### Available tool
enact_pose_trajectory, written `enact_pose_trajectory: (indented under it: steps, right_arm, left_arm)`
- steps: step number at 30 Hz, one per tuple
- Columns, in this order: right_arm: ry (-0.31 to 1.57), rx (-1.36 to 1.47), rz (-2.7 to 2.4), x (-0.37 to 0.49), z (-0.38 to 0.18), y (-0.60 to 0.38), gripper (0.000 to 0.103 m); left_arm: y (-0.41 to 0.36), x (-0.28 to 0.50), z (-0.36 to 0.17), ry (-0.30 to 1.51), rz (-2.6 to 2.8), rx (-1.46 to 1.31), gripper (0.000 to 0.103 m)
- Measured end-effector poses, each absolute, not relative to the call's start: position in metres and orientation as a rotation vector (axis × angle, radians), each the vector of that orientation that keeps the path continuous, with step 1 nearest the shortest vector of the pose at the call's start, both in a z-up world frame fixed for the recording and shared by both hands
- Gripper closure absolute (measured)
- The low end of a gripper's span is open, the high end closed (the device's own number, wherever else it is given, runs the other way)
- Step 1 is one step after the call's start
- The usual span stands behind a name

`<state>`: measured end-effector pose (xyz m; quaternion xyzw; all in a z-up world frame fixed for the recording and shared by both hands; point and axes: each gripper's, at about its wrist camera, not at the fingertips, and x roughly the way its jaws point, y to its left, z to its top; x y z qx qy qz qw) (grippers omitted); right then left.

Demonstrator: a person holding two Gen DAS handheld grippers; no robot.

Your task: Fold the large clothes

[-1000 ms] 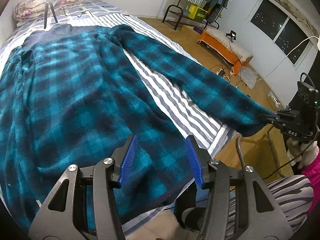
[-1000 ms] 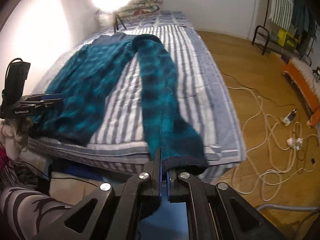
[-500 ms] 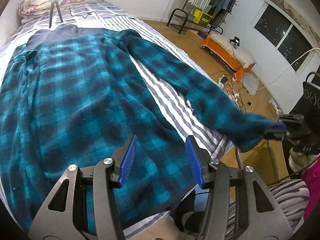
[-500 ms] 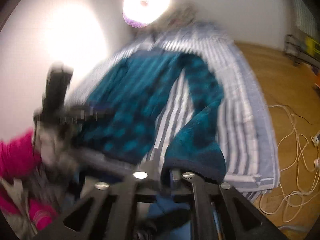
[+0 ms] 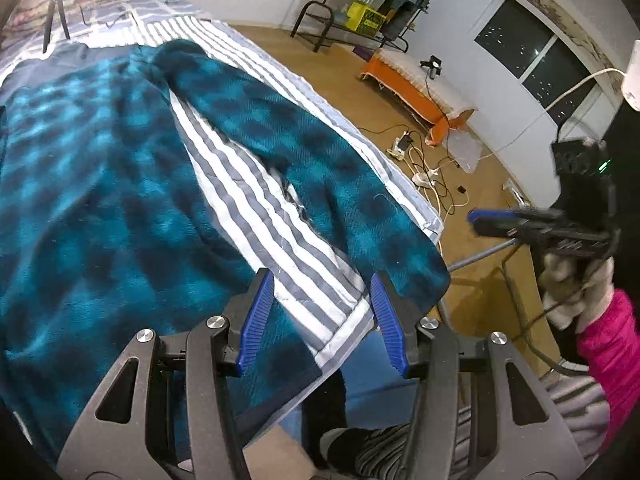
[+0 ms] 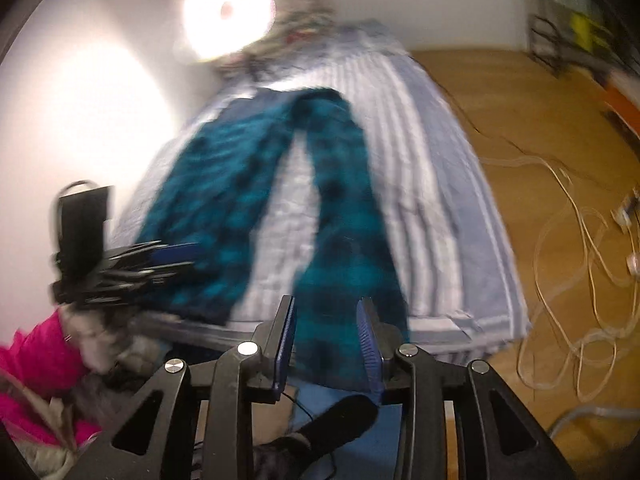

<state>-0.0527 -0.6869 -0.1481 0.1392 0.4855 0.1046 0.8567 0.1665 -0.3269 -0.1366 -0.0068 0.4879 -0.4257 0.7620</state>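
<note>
A teal plaid fleece garment (image 5: pixel 80 200) lies spread on the striped bed (image 5: pixel 256 184). Its right sleeve (image 5: pixel 320 168) runs down to the bed's near corner, and the cuff hangs over the edge. My left gripper (image 5: pixel 322 280) is open above the hem and the bed edge, with nothing between its pads. My right gripper (image 5: pixel 476 220) hovers beside the corner, apart from the cuff. In the blurred right wrist view the right gripper (image 6: pixel 326 308) has its jaws opening. The sleeve (image 6: pixel 344 220) lies beyond them, not pinched. The left gripper (image 6: pixel 176 256) shows at the left.
Cables and power strips (image 5: pixel 424 168) trail over the wooden floor right of the bed. An orange bench (image 5: pixel 412 84) and a clothes rack (image 5: pixel 360 0) stand by the far wall. A bright lamp (image 6: pixel 228 20) glares at the bed's head. The person's striped trouser legs (image 5: pixel 400 452) are below.
The right gripper opened and let go of the sleeve cuff, which now lies at the bed's corner. The left gripper slid right along the hem toward that corner.
</note>
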Motion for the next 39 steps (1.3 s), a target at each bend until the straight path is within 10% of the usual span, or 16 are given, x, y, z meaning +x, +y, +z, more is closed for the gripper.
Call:
enact_pose_trajectory:
  steps: [6, 10, 14, 23, 31, 39]
  right_arm:
    - [1.114, 0.425, 0.167, -0.035, -0.219, -0.714, 0.067]
    - [1.127, 0.530, 0.220, -0.038, -0.229, -0.719, 0.099]
    - [0.997, 0.571, 0.289, -0.055, -0.183, -0.709, 0.101]
    - [0.825, 0.374, 0.491, -0.021, -0.084, -0.617, 0.101]
    - [1.080, 0.077, 0.740, 0.027, -0.130, -0.474, 0.100]
    - [1.039, 0.249, 0.720, 0.044, -0.126, -0.522, 0.071]
  left_arm:
    - [-0.346, 0.178, -0.147, 1.095, -0.904, -0.022, 0.051]
    - [-0.353, 0.173, -0.146, 1.095, -0.933, -0.012, 0.051]
    - [-0.351, 0.162, -0.142, 1.087, -0.963, 0.004, 0.051]
    - [-0.253, 0.164, -0.108, 1.017, -0.868, -0.228, 0.051]
    - [-0.164, 0.176, -0.114, 0.997, -0.712, -0.384, 0.051]
    - [-0.191, 0.172, -0.143, 1.083, -0.779, -0.344, 0.041]
